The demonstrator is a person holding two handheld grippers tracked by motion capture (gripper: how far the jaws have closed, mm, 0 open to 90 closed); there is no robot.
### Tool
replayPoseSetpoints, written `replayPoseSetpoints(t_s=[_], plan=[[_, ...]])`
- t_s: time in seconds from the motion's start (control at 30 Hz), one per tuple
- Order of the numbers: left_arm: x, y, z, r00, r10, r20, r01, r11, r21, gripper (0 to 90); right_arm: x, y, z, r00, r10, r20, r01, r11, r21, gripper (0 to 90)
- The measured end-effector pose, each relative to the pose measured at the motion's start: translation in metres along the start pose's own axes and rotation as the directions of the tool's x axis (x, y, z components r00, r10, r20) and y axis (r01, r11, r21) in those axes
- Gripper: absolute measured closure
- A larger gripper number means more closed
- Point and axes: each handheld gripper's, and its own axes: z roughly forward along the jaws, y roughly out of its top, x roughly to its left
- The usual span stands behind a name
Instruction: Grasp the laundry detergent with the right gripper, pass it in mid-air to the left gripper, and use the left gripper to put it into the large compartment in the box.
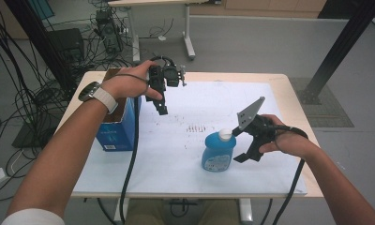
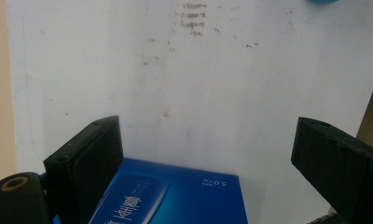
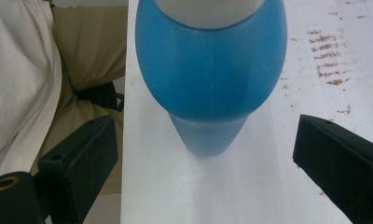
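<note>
Setting: a table (image 1: 288, 93) covered by a white sheet (image 1: 176, 164), seen from above, with a person's two forearms coming in from the bottom.
Bottle: a blue bottle (image 1: 218, 151) with a white cap stands upright near the front middle of the sheet, just beside the right gripper.
Bottle label: a pale label with small print on its front, too small to read.
Right gripper: the right gripper (image 1: 239, 143) hangs just right of the bottle's cap, jaws spread wide and holding nothing; in the right gripper view the bottle (image 3: 211, 70) sits ahead between the two jaws, untouched.
Box: a blue cardboard box (image 1: 115, 129) stands open-topped at the left edge of the sheet.
Box writing: white characters and "5.0" show on it in the left gripper view (image 2: 175, 196); the rest is unreadable.
Left gripper: the left gripper (image 1: 161, 110) is held above the sheet beside the box, jaws spread apart, empty.
Sheet marks: faint reddish-brown smudges (image 1: 197, 128) in short rows near the middle, not legible writing.
Left wrist: a watch (image 1: 89, 91) with a white strap.
</note>
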Motion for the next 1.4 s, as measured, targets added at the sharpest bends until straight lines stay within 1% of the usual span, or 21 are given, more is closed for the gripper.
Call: replayPoseSetpoints(t_s=[0.37, 0.47, 1.4], plan=[[0.0006, -0.0004, -0.0002, 1.0, 0.003, 0.0, -0.003, 1.0, 0.005, 9.3, 0.0002, -0.0002, 0.0003, 1.0, 0.004, -0.001, -0.004, 1.0, 0.003, 6.7], [0.0002, -0.0008, -0.0002, 1.0, -0.004, 0.0, 0.004, 1.0, 0.004, 9.3, 0.0001, 0.0001, 0.0006, 1.0, 0.0, -0.001, 0.0, 1.0, -0.001, 6.7], [-0.0002, -0.0004, -0.0006, 1.0, -0.001, -0.003, 0.001, 1.0, 0.001, 9.3, -0.0001, 0.0008, -0.0005, 1.0, 0.0, 0.006, 0.0, 1.0, -0.003, 6.8]])
